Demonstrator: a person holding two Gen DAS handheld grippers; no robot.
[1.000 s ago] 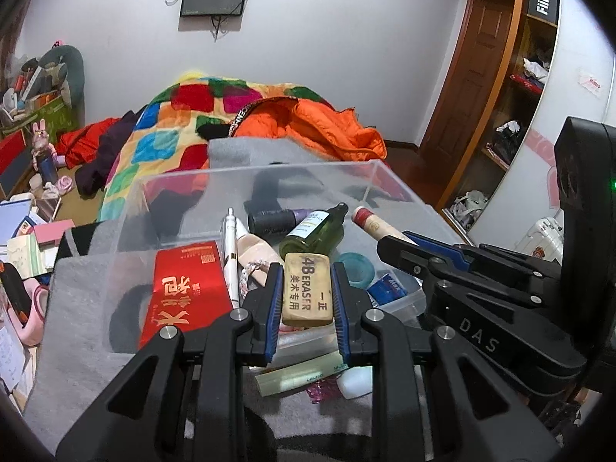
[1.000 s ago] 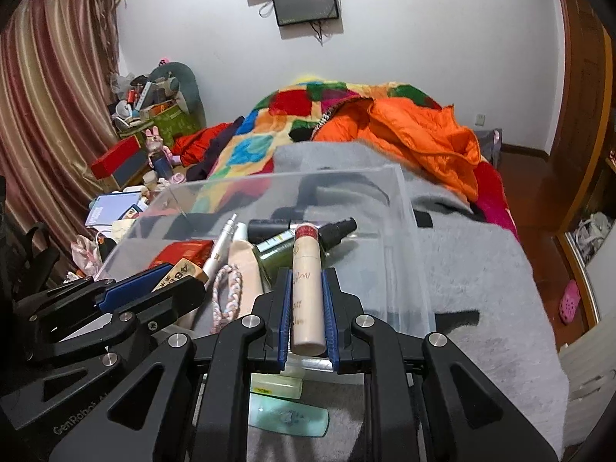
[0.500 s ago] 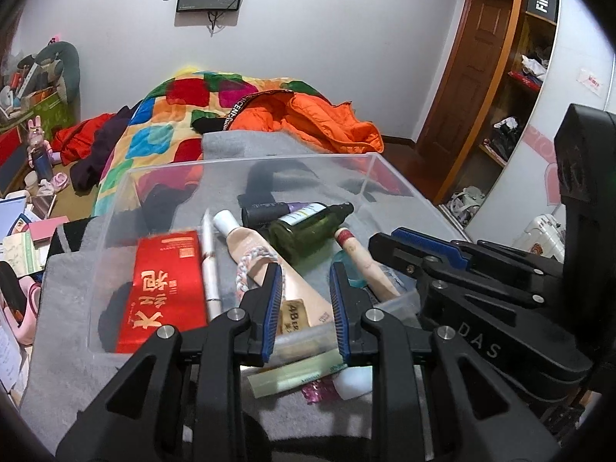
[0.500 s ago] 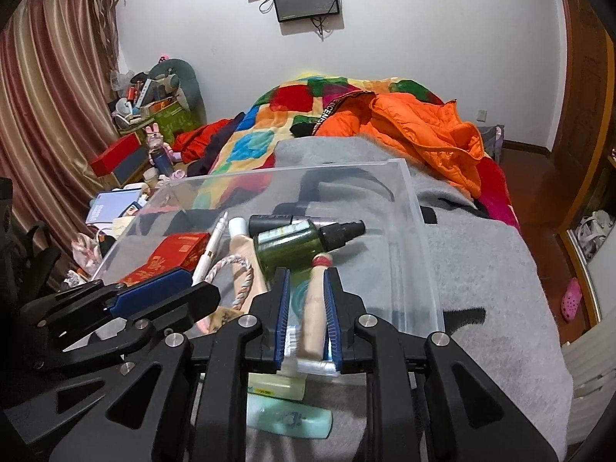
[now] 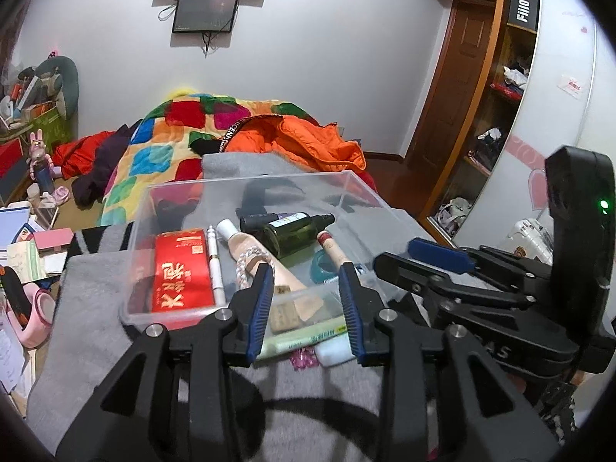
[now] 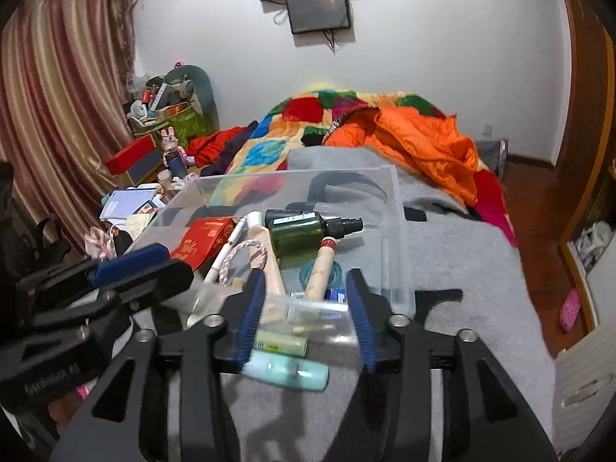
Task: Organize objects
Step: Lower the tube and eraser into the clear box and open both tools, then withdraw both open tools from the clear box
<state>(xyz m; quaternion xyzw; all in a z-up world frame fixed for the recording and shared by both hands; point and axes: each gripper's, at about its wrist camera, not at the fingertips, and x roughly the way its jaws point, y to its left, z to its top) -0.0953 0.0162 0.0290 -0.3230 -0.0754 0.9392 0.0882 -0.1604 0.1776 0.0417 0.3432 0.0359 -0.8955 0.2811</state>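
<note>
Clear bin [image 5: 346, 181] held a red box [image 5: 181, 269], green bottle [image 5: 296, 229] and eraser [image 5: 283, 313]; my left tongs [image 5: 306, 306] and right tongs [image 6: 306, 317] had just spread, empty.

"Fiilo": black sign [image 5: 522, 10] on wardrobe shelf | large gold Chinese characters: red box [image 5: 182, 269]

Clear bin [image 5: 348, 177] open on top, far half bare, free to enter from above. Near half crowded: red box [image 5: 181, 269] left, green bottle [image 5: 292, 231] mid, tan tube [image 6: 321, 265] right. Bin's near wall blocks level entry. Loose tubes [image 6: 287, 371] on grey blanket [image 6: 473, 269] just before bin; blanket right of bin bare.
</note>
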